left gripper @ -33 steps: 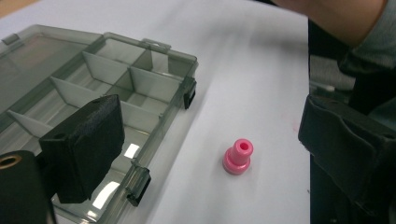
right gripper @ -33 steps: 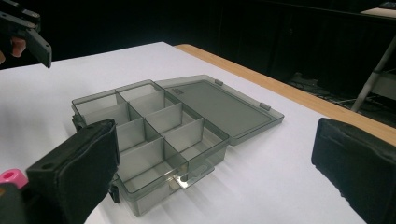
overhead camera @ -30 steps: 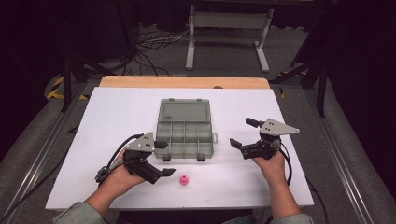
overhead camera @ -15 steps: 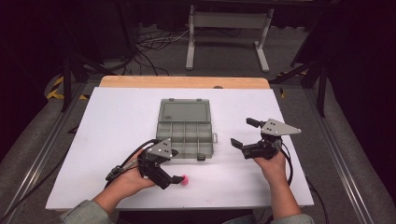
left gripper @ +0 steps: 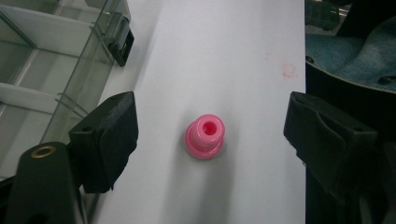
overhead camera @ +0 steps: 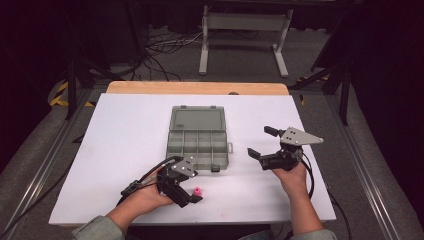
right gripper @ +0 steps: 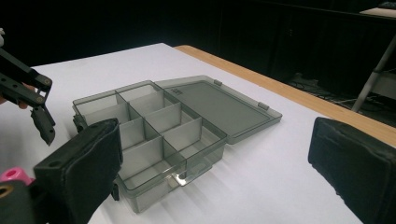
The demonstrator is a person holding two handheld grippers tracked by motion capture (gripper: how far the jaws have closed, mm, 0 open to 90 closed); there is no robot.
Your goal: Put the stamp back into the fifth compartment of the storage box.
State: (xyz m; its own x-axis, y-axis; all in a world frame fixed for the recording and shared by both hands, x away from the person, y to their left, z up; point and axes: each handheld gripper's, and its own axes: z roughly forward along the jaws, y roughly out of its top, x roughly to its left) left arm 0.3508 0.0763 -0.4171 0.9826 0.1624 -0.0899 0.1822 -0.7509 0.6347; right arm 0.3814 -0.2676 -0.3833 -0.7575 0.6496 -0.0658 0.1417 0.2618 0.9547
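Observation:
A small pink plastic spool (overhead camera: 198,191) (left gripper: 204,136) stands upright on the white table near its front edge; its edge also peeks in at the left of the right gripper view (right gripper: 13,174). My left gripper (overhead camera: 190,194) (left gripper: 208,140) is open, one jaw on each side of the spool and neither touching it. A clear grey compartment box (overhead camera: 198,144) (right gripper: 154,130) lies open in the middle of the table, its lid folded back and its compartments empty. My right gripper (overhead camera: 261,142) (right gripper: 215,172) is held open to the right of the box, aimed at it, holding nothing.
The white board (overhead camera: 125,130) covers the table, with a wooden strip (overhead camera: 197,88) along the far edge. The box's latch (left gripper: 122,41) sits close to my left jaw. A metal stand (overhead camera: 240,30) and cables lie on the floor beyond.
My left gripper has moved right and toward the front edge until its open jaws straddle the pink spool. The right gripper has stayed in place.

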